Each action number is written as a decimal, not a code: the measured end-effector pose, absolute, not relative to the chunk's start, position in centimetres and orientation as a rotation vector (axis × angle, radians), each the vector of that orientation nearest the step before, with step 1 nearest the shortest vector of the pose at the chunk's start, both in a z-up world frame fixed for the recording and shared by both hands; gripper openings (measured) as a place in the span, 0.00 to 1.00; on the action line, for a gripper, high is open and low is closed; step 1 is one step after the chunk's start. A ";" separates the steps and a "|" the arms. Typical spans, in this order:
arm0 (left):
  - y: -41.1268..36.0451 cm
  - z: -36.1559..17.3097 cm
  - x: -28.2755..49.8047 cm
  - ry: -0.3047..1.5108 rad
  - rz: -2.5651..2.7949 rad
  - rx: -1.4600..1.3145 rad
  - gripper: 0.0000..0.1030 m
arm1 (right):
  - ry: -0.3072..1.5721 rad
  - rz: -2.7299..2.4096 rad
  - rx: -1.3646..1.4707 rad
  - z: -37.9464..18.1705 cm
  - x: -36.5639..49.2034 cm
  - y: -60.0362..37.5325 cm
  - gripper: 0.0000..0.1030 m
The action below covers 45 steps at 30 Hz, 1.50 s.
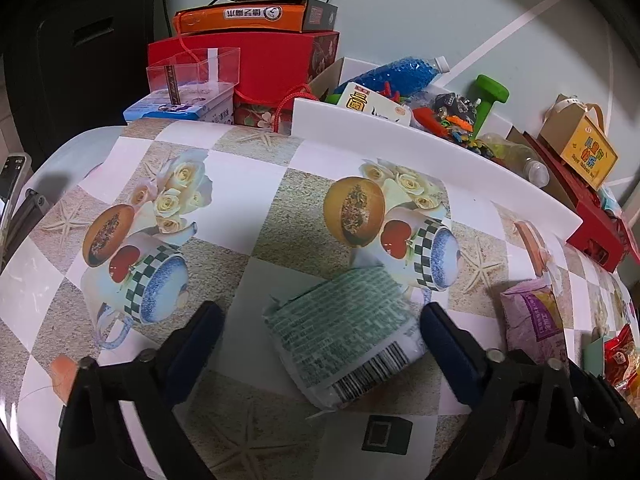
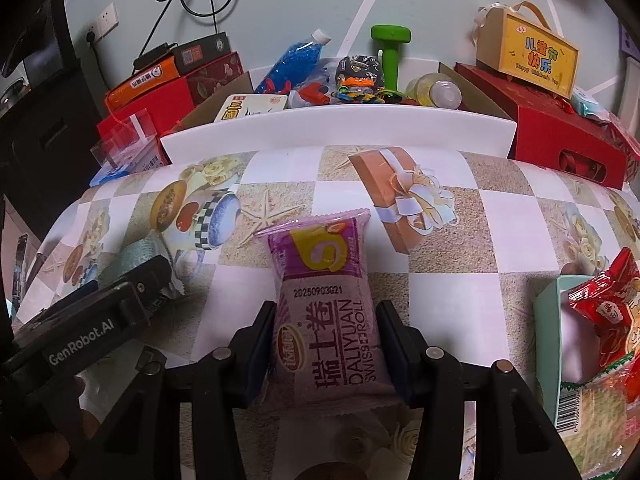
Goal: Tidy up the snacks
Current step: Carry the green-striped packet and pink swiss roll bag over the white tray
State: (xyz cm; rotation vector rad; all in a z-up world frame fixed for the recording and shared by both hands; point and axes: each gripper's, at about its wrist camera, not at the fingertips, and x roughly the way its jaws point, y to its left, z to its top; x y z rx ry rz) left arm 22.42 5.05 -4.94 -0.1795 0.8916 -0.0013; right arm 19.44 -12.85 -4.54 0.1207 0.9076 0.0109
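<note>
On the tabletop (image 1: 256, 208), the left tool (image 1: 320, 332) stood apart around a green packet (image 1: 344, 332), not yet pressing it. The right tool (image 2: 326, 344) was clamped on a purple Swiss-roll packet (image 2: 326, 300).

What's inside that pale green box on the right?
The pale green box holds red snack packets and a barcoded packet. Anything beneath them is covered.

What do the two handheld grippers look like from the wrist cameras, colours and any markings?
Both are black plastic with silver screw heads. The left gripper has dark blue pads on its fingers; its black body carries white "GenRobot.AI" lettering in the right wrist view. The right gripper looks alike.
</note>
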 end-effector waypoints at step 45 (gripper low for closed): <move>5.0 -1.5 20.2 0.836 -0.065 -0.174 0.57 | 0.798 -0.013 0.193 0.3 17.4 -14.8 0.45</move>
